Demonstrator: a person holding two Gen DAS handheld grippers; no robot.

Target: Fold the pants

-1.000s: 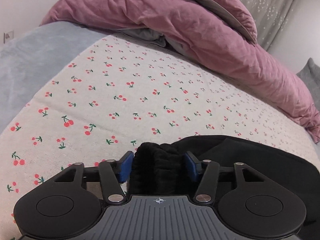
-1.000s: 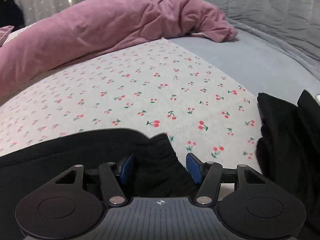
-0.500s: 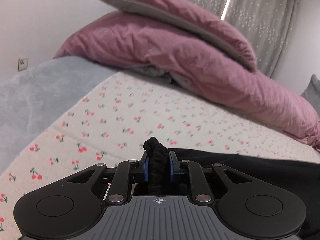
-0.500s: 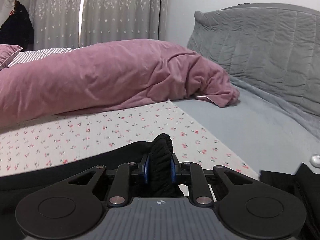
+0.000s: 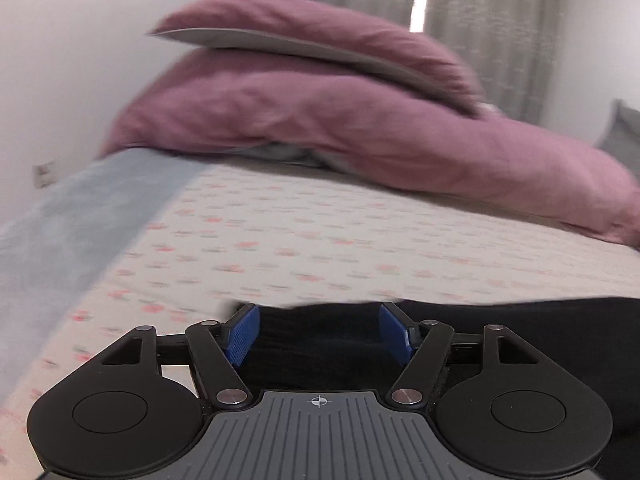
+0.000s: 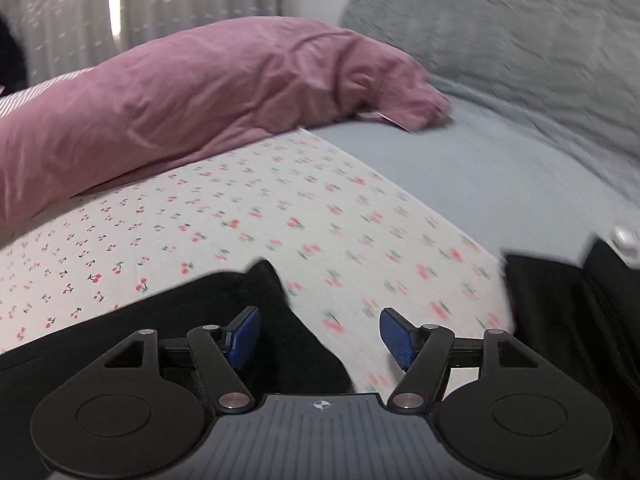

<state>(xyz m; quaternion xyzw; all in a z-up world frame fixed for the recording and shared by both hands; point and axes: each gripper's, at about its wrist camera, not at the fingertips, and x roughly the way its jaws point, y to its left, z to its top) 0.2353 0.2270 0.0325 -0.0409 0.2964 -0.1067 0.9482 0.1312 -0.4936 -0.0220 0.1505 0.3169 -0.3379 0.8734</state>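
Black pants (image 5: pixel 320 344) are lying between both my grippers (image 5: pixel 319 332) (image 6: pixel 319 334), fingers spread apart, letting the fold settle.

A cherry-print sheet (image 5: pixel 320 240) covers the middle of the bed, with a pale blue blanket (image 5: pixel 80 216) along its left edge in the left view and on its right (image 6: pixel 500 184) in the right view. At the far side lies a mauve duvet (image 5: pixel 340 128), a pillow (image 5: pixel 312 40) stacked on top. Grey curtains (image 6: pixel 180 0) hang behind. A grey quilted headboard (image 6: pixel 520 40) rises far right. A wall socket (image 5: pixel 42 169) sits far left.
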